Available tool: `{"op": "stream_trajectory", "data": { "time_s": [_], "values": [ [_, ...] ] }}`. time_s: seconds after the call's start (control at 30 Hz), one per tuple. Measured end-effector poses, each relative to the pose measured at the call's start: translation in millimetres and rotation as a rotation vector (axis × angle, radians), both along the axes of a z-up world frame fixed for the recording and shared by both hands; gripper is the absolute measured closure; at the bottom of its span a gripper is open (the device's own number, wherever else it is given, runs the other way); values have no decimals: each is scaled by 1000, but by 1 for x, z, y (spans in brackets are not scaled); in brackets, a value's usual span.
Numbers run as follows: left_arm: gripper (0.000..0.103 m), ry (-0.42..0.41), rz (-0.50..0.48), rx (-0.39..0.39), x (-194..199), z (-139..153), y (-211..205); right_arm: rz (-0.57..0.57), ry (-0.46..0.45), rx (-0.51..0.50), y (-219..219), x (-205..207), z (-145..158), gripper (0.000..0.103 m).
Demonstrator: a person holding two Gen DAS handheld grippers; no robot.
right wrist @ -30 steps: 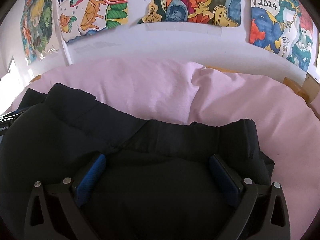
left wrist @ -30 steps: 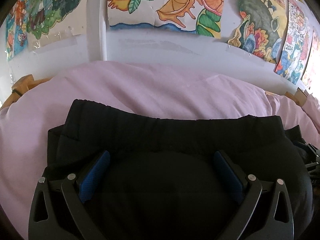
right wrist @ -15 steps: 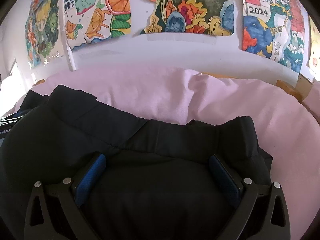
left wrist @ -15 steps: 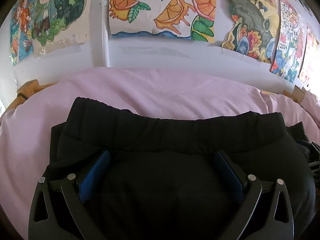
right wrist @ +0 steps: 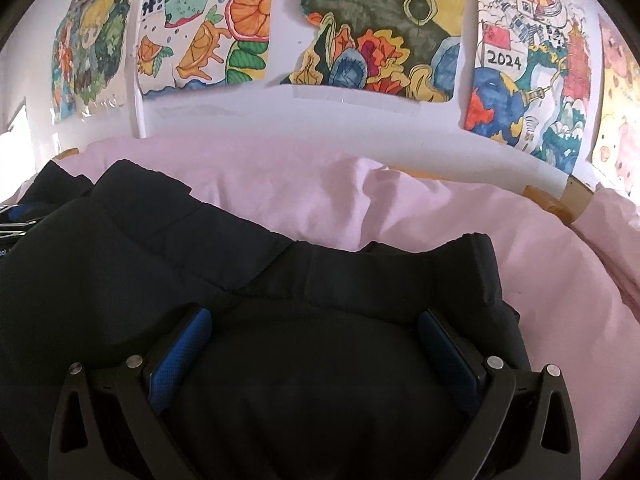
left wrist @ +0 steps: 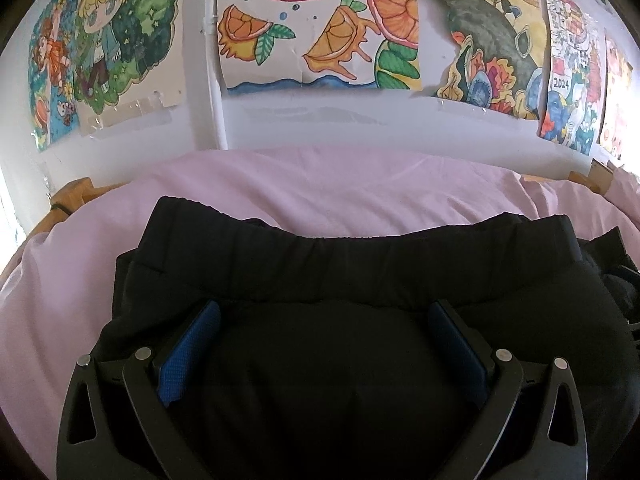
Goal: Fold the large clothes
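A black padded garment with an elastic waistband lies bunched on a pink bedsheet. My left gripper is open, its blue-padded fingers spread wide, with a bulge of the black cloth filling the gap between them. In the right wrist view the same black garment stretches to the left, one waistband corner sticking up at the right. My right gripper is also open and straddles the cloth in the same way. Whatever lies under the garment is hidden.
A white wall with colourful drawings taped on it rises behind the bed; one poster reads 2024. Wooden bed frame corners show at the sheet's edges. Pink sheet lies bare to the right.
Both views have tipped upward a little, so the posters sit lower in frame. The black cloth stays between the spread fingers of both grippers, and the finger gaps have not changed.
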State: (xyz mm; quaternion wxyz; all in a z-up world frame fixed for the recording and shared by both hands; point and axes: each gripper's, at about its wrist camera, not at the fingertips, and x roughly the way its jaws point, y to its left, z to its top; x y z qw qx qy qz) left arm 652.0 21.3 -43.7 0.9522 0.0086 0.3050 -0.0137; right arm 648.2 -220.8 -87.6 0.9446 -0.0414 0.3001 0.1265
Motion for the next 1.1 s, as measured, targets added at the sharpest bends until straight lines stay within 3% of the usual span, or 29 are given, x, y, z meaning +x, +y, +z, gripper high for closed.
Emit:
{"op": "stream_trajectory", "data": {
  "time_s": [0.17,0.3,0.8,0.97,1.1],
  "values": [
    [1,8,62,63,-3,6,-7,3,39,9,-4,0,9,0],
    [1,-47,108,120,-16,19,-9,-5,14,-3,-3,-11,23,0],
    [1,-35,151,9,-49,37,19,20,10,86,-26,-42,64,0],
    [1,-27,133,36,-73,49,34,31,26,92,-44,-63,73,0],
    [1,-11,56,58,-109,45,54,71,82,170,-72,-95,75,0]
  ]
}}
